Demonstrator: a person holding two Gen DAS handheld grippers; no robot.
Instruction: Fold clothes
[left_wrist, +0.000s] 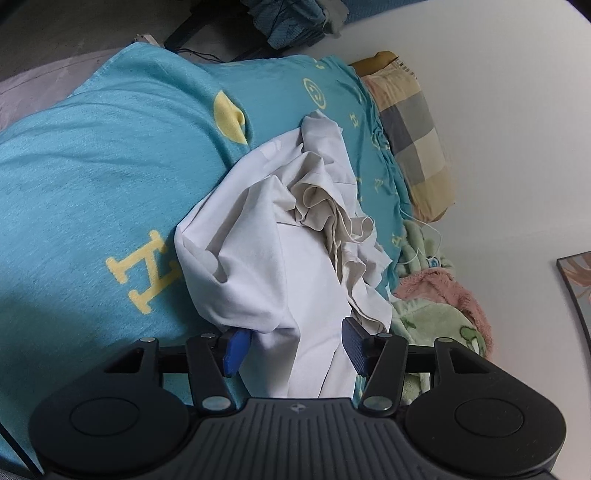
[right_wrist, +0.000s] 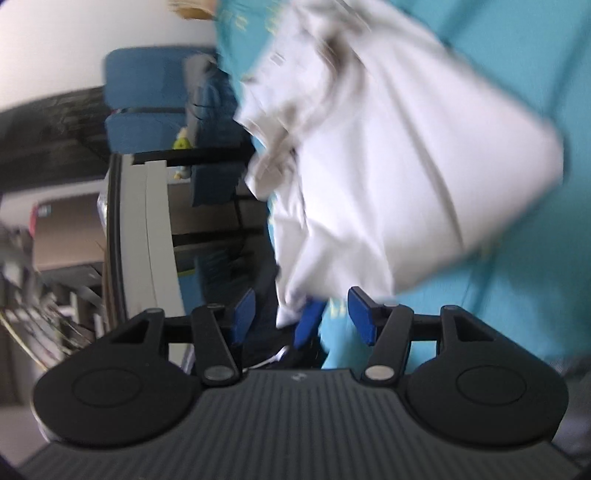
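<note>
A crumpled white garment (left_wrist: 280, 229) lies on a teal blanket with yellow letters (left_wrist: 92, 184). In the left wrist view my left gripper (left_wrist: 295, 347) is at the garment's near end. A thick bunch of the cloth fills the gap between its blue pads (left_wrist: 238, 350), and the jaws are closed on it. The right wrist view is blurred. There the white garment (right_wrist: 388, 166) narrows to a corner just ahead of my right gripper (right_wrist: 301, 308). Its jaws stand open and touch no cloth. A blue finger (right_wrist: 308, 325) of the other gripper shows at that corner.
A checked pillow (left_wrist: 413, 136) and a green and pink fleece (left_wrist: 436, 295) lie along the white wall (left_wrist: 498, 110). Past the bed's edge stand a blue chair (right_wrist: 147, 92), a white cabinet (right_wrist: 147, 229) and a cardboard box (right_wrist: 66, 229).
</note>
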